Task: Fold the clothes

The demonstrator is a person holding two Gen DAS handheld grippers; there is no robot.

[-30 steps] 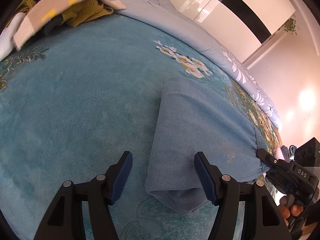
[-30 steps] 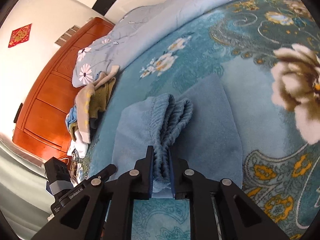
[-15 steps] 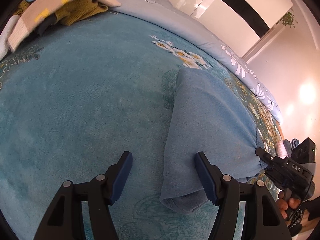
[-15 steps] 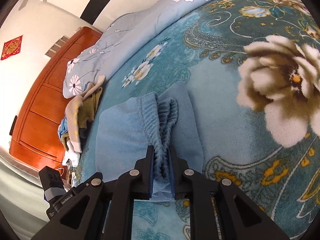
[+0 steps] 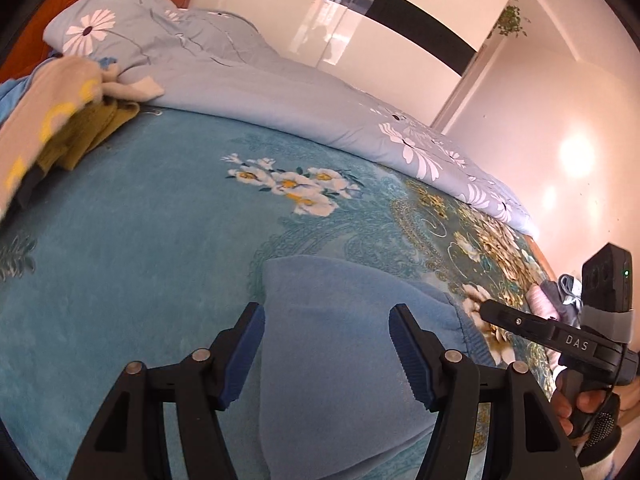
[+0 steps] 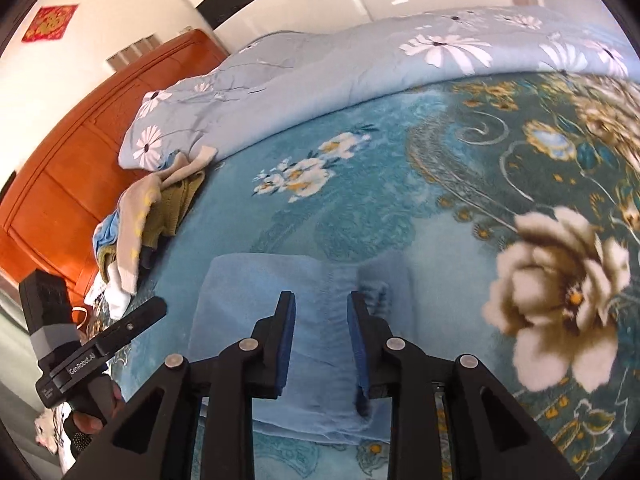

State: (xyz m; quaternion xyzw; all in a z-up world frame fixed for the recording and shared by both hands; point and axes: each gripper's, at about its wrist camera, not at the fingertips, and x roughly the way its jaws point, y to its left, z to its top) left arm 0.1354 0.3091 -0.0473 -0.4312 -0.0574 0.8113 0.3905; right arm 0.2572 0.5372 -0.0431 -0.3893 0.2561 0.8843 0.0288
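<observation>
Folded light-blue garment (image 5: 344, 360) on the teal floral blanket (image 5: 140, 240) of the bed, seen from both wrist cameras. The garment lay flat in a compact rectangle near the bed's front edge, its gathered elastic hem (image 6: 372, 288) turned toward the right side. The left tongs (image 5: 326, 350) were released, the 2 blue pads spread wide above the cloth and gripping nothing. The right tongs (image 6: 320, 336) were likewise released, their pads parted over the garment's middle with only flat cloth showing between them; whether the pads touched the fabric could not be told. Both tools hovering unclenched over a neat bundle suggests the fold of this piece was finished. A heap of unfolded clothes (image 6: 136, 232) sat well apart, against the pale daisy-print duvet (image 6: 360, 64) at the orange wooden headboard (image 6: 72, 152), probably the supply for the next item.
</observation>
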